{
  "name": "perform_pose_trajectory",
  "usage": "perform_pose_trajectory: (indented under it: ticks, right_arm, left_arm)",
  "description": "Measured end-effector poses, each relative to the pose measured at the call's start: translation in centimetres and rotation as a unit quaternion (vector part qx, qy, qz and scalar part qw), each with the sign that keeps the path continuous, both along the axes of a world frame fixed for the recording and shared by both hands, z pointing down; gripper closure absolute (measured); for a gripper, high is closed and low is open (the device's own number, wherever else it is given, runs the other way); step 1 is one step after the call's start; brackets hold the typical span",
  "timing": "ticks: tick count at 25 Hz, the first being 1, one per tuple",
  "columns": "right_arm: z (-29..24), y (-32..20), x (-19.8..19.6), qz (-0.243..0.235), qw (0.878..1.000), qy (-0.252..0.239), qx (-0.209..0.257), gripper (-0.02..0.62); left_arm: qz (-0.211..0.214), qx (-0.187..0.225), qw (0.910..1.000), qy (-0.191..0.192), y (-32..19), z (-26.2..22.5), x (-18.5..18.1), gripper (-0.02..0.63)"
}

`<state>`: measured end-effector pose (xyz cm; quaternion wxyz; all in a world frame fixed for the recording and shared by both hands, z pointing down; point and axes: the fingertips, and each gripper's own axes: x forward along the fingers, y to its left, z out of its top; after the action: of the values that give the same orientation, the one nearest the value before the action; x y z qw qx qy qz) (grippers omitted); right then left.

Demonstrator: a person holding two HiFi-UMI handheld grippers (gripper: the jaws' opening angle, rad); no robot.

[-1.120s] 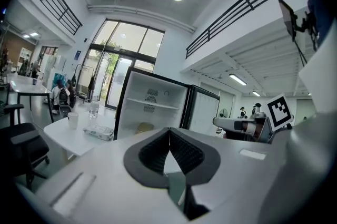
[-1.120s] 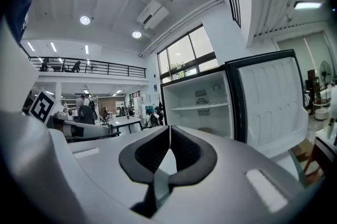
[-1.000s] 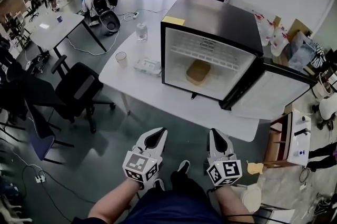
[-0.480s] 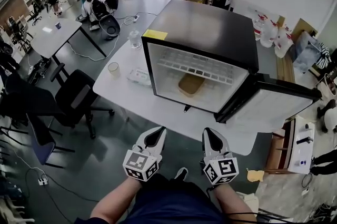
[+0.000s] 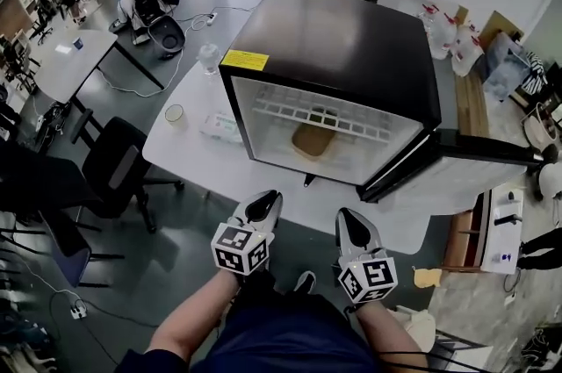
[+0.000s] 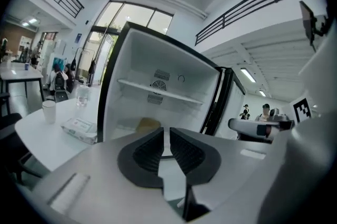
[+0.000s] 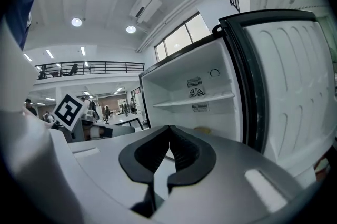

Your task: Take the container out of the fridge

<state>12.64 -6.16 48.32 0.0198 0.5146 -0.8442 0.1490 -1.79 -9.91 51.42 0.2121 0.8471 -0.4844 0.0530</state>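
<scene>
Glossy black box fridge point(image 5: 342, 38) with white plastic lining, yellow rectangular sticker point(image 5: 244, 60), tan flat container point(image 5: 313, 139), white table point(image 5: 176, 147), grey left gripper point(image 5: 263, 204) and grey right gripper point(image 5: 351, 220), black jaw pads, black-and-white square-marker cubes.

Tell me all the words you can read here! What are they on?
Nothing here reads clearly.
Yellow sticker on the fridge top: dark print, too small.
Flat pack on the white table: print blurred.
Left gripper and right gripper cubes: square patterns, no words.
</scene>
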Motion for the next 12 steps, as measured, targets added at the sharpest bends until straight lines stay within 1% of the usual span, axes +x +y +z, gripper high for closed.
perform_pose_trajectory:
  ticks: [3, 5, 7, 10, 11, 12]
  right_arm:
    - [0.1, -1.2, -0.1, 0.024, 1.0, 0.0, -0.005, 0.588]
    - [0.2, -1.9, -0.2, 0.039, 0.999, 0.003, -0.007, 0.588]
    - [0.4, -2.4, -0.1, 0.056, 0.998, 0.006, -0.011, 0.588]
    - [0.6, -2.5, 0.2, 0.088, 0.996, 0.008, -0.016, 0.588]
    - [0.6, -2.5, 0.4, 0.1, 0.995, 0.009, -0.017, 0.588]
    - [0.7, -2.4, 0.7, 0.112, 0.993, 0.01, -0.019, 0.588]
  left_arm:
    - [0.022, -0.033, 0.9991, 0.014, -3.1, 1.8, 0.3, 0.6]
    - [0.035, -0.062, 0.9969, 0.034, -5.2, 3.2, 0.6, 0.6]
    - [0.046, -0.094, 0.9928, 0.059, -7.2, 4.6, 1.0, 0.598]
    - [0.046, -0.144, 0.9835, 0.099, -10.0, 7.1, 1.2, 0.586]
    - [0.041, -0.163, 0.9784, 0.12, -10.9, 8.0, 1.2, 0.57]
    - [0.034, -0.184, 0.9713, 0.147, -11.7, 8.9, 1.2, 0.553]
